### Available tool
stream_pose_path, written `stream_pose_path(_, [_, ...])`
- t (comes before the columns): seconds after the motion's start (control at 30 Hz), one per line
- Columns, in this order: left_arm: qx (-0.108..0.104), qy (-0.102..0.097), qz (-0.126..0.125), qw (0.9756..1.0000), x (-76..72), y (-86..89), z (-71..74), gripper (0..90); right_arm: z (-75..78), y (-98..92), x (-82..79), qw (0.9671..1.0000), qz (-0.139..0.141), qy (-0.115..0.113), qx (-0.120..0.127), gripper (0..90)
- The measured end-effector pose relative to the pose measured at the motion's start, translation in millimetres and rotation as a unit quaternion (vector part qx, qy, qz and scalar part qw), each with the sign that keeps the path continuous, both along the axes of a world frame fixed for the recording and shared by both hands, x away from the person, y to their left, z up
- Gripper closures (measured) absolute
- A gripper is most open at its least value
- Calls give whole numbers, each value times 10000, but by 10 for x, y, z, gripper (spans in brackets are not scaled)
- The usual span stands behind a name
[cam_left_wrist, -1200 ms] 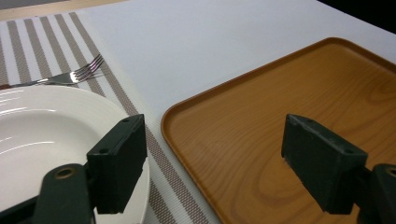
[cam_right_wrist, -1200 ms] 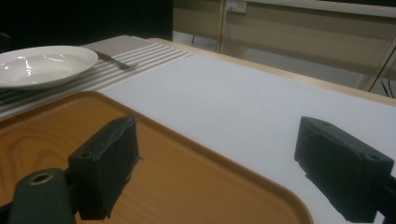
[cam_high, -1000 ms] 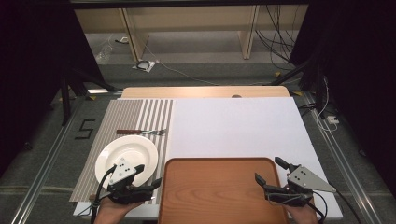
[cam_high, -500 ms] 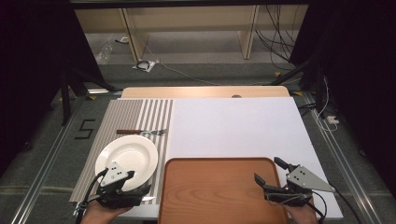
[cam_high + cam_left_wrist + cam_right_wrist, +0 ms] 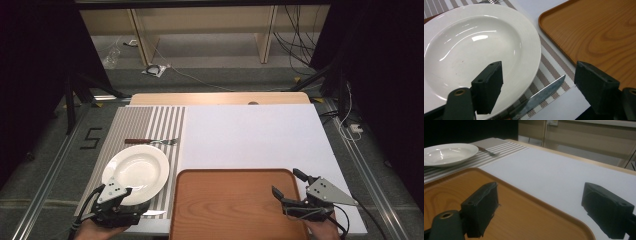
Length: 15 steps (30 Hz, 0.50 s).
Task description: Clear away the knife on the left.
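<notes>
Item 1. Left gripper (image 5: 125, 207): at the near left corner of the table, over the near edge of the striped placemat (image 5: 150, 120). Jaws wide apart, holding nothing. In the left gripper view (image 5: 537, 86) one jaw stands over the near rim of the plate, the other over the gap between mat and tray.

Item 2. Knife (image 5: 541, 91): lies flat on the placemat, just beside the near rim of the plate, its handle end hidden under the gripper. The blade sits between the open jaws, low in that view. Its long axis runs left to right along the near edge of the mat, tip pointing toward the tray; seen from above (image 5: 152, 213), the tip juts out to the right of the gripper. Judged the item in hand; the left gripper is much the nearer, and the jaws look set across the blade rather than along it.

Item 3. Plate (image 5: 135, 171): white, deep, empty, on the placemat.

Item 4. Fork (image 5: 151, 142): on the mat, just beyond the plate, lying left to right.

Item 5. Tray (image 5: 235, 210): wooden, empty, near centre, right of the mat.

Item 6. Right gripper (image 5: 292, 186): at the tray's near right corner, well apart from the knife. Jaws wide open and empty, straddling the tray's rim in the right gripper view (image 5: 549, 212).
</notes>
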<state>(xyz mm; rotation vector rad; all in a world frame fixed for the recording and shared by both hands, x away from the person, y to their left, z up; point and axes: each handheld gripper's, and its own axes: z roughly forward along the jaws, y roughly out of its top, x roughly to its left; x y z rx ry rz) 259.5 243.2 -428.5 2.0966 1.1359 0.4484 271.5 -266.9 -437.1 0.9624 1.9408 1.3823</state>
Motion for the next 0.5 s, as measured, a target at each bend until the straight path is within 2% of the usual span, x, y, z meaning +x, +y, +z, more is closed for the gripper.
stream_pose_path(0.47, [236,73,212,9995,-88,211,-8,231,3,2,-3,10000,28,-6,1,147])
stream_pose_path(0.5, [303,94,206,9993,-95,227,-9,231,4,3,-3,10000,30,-9,9,147])
